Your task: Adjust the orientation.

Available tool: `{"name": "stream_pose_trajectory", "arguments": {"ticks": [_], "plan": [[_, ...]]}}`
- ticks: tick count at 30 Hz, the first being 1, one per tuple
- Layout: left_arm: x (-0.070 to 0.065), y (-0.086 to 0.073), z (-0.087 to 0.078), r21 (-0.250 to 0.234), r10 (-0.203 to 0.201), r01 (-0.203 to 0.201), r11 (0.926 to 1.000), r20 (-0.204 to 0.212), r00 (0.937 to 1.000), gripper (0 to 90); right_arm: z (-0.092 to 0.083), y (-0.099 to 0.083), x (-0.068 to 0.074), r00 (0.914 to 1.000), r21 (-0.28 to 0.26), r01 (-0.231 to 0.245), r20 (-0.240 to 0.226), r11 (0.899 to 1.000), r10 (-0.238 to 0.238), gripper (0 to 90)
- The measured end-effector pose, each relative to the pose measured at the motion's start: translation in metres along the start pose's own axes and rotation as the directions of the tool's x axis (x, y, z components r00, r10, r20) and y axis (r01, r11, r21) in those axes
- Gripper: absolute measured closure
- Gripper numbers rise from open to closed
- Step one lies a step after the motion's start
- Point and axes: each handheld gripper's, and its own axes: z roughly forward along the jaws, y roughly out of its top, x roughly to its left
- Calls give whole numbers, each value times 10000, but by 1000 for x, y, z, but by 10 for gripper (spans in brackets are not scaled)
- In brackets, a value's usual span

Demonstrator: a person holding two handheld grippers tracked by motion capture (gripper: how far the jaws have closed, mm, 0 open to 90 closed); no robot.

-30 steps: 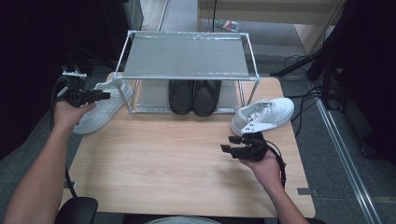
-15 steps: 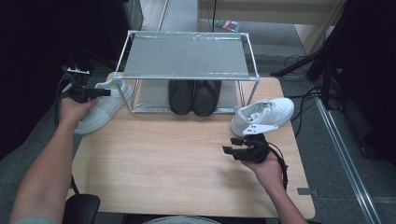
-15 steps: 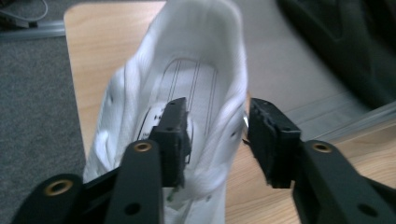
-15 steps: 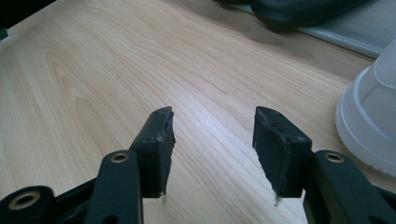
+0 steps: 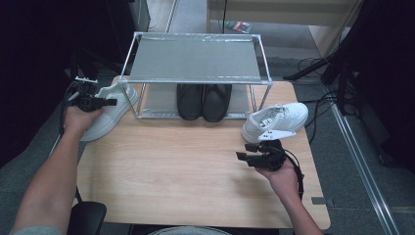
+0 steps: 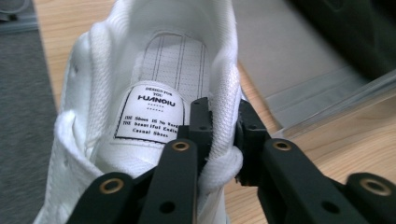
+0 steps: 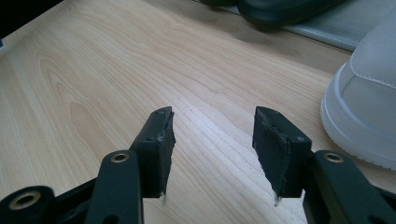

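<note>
A white sneaker [image 5: 111, 115] lies at the table's left edge, beside the rack. My left gripper [image 5: 108, 102] has just been closing and is now shut on it. In the left gripper view the jaws pinch the sneaker's padded collar [image 6: 224, 93], one inside the shoe [image 6: 154, 74] and one outside. A second white sneaker [image 5: 276, 119] sits at the right, by the rack's front right leg. My right gripper [image 5: 243, 151] hovers open over bare wood just in front of that shoe. Nothing lies between its pads [image 7: 161, 135], and the shoe's toe [image 7: 364, 107] is off to their right.
A metal two-level rack [image 5: 195, 56] stands at the back of the wooden table [image 5: 171, 166]. A pair of black shoes [image 5: 204, 100] sits on its lower level. Cables trail on the floor at the right [image 5: 323, 105]. A chair edge [image 5: 88, 218] shows at the front left.
My left gripper has sunk slightly onto the left white sneaker and its jaws have closed on the collar. The right hand has kept still.
</note>
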Motion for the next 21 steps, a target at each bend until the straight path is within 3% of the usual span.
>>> {"name": "stream_pose_trajectory", "arguments": {"ticks": [5, 9, 15, 17, 21], "plan": [[2, 0, -5, 178, -40, 42, 9998, -157, 9999, 846, 0, 1, 0, 10000, -91, -5, -47, 10000, 5, 481], [4, 0, -19, 113, -474, 472, 9988, 159, 9987, 846, 1, 3, -1, 9999, -134, 20, -112, 9999, -21, 481], [-1, -1, -34, 155, -628, 622, 9979, 382, 9973, 846, 4, 6, -1, 9998, -98, 109, -180, 9999, -111, 478], [-4, -4, -46, 127, -753, 748, 9971, 471, 9961, 846, 7, 10, 0, 9993, -117, 262, -263, 9996, -265, 478], [-12, -10, -60, 178, -676, 668, 9976, 482, 9966, 846, 10, 13, 1, 9988, -105, 323, -374, 9994, -327, 478]]}}
